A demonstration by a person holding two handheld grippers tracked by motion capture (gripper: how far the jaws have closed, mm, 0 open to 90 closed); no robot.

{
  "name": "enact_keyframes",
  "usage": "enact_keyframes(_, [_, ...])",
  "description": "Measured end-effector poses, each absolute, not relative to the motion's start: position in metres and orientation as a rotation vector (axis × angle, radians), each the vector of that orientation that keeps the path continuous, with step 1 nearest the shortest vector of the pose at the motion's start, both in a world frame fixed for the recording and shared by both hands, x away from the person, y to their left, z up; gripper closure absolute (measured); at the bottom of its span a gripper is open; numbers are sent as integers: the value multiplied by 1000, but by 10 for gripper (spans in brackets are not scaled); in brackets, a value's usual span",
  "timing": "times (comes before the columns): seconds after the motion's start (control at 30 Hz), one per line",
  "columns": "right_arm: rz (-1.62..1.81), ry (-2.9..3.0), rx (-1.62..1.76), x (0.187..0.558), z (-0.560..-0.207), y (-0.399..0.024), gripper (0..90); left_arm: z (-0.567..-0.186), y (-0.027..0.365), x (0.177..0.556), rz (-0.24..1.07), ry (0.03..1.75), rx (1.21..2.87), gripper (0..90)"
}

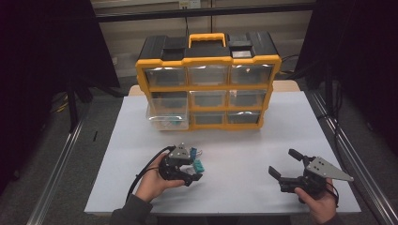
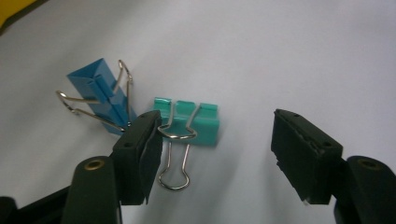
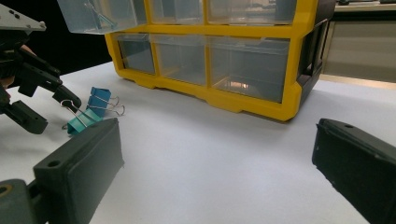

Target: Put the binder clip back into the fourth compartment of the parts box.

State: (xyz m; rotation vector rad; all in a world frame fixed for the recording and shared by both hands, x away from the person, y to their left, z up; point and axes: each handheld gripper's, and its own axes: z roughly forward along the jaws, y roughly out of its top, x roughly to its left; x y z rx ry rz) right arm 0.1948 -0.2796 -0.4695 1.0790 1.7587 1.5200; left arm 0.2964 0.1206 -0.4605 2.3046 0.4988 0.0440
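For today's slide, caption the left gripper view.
Open hand-held gripper straddling a teal metal binder clip beside a blue one on white table.

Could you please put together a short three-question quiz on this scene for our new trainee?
1. True or false: the left gripper has its jaws clamped shut on the blue binder clip.
2. Which drawer of the yellow organizer is pulled out? A) top right B) middle left C) bottom middle
3. Fill in: the binder clip lying between the left gripper's jaws is coloured ____.

Key
1. False: the jaws stand apart, and the blue clip lies outside them, beyond one jaw.
2. B: the pulled-out drawer is in the left column, middle row.
3. Teal: the teal binder clip lies on the white table, with one wire handle pointing toward the camera.
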Motion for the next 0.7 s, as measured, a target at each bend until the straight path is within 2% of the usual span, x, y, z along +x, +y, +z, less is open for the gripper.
enact_keyframes(0.33, [1517,1759,1077,195,-470,-279,12,-467,117,300,119,528,2353,331])
enact_keyframes(0.57, [1518,1761,1073,195,-470,-279,13,-477,108,304,157,526,2351,385])
enact_keyframes(0.6, [1518,1761,1074,195,-470,-279,13,-476,108,303,158,544,2343,404])
enact_keyframes(0.67, [1520,1759,1076,195,-470,-279,13,-475,109,304,145,562,2337,500])
enact_keyframes(0.7, [1520,1763,1075,195,-470,-280,13,-473,111,305,131,552,2367,500])
